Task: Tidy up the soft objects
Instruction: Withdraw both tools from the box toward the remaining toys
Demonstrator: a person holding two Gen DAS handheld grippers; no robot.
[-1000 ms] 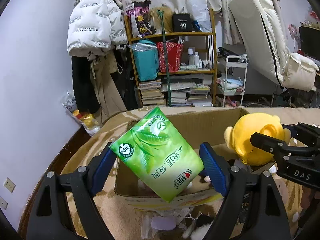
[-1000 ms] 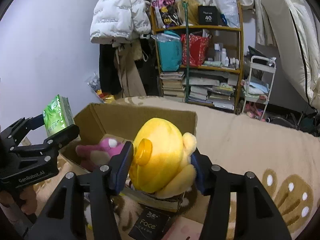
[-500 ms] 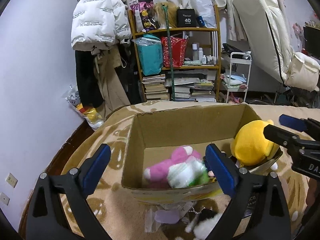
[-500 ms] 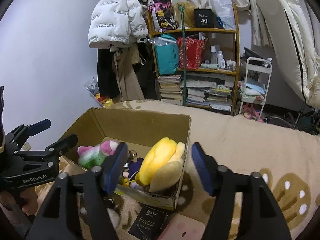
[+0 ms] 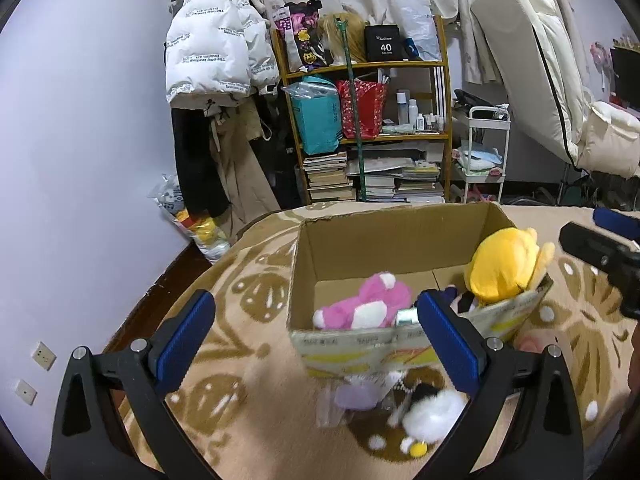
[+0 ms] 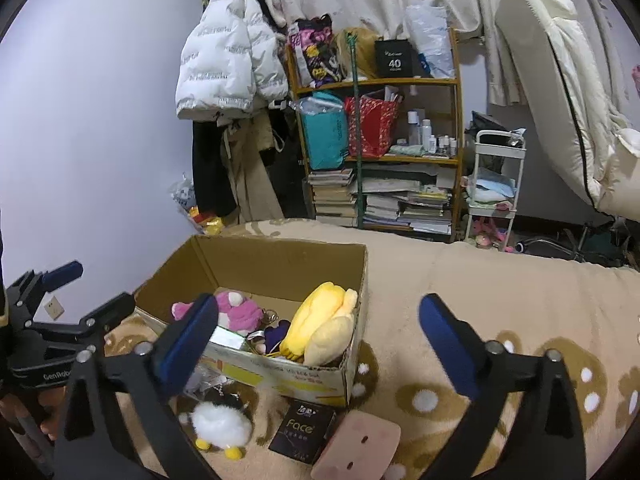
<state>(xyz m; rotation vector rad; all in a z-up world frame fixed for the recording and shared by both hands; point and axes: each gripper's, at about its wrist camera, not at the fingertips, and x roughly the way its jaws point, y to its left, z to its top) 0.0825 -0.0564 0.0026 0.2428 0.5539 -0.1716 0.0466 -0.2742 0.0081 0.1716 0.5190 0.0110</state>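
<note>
1. While both grippers hang above the patterned beige blanket (image 6: 500,280), nothing is held: the left gripper (image 5: 316,334) is spread wide, and the right gripper (image 6: 316,330) is likewise wide and empty.
2. An open brown cardboard box (image 6: 280,256) is seen on the blanket, to the left in the right wrist view. Inside it lie a pink-and-white plush toy (image 5: 362,300) on the left and a round yellow plush toy (image 5: 502,270) against the right wall, with small keychain-like items between them that are too small to be named.
3. Outside the box, near its front wall, several things are still left: a fluffy white plush with yellow feet (image 6: 220,424), a black carton printed "Face" (image 6: 302,430) and a flat pink pad with two slots (image 6: 356,450).
4. The yellow toy is judged to be only half settled — it rises above the box rim (image 5: 536,286) and leans on that wall, so a knock from a passing finger could tip it out.
5. The white plush is judged the likely next pick. Because it lies just beside a tangle of small clutter (image 5: 356,394), a careless closing could catch that clutter as well, or only a tuft of fur could be pinched and the toy dropped on the way.
6. The two grippers are near each other over the box front — a collision could be caused if both are lowered at once.
</note>
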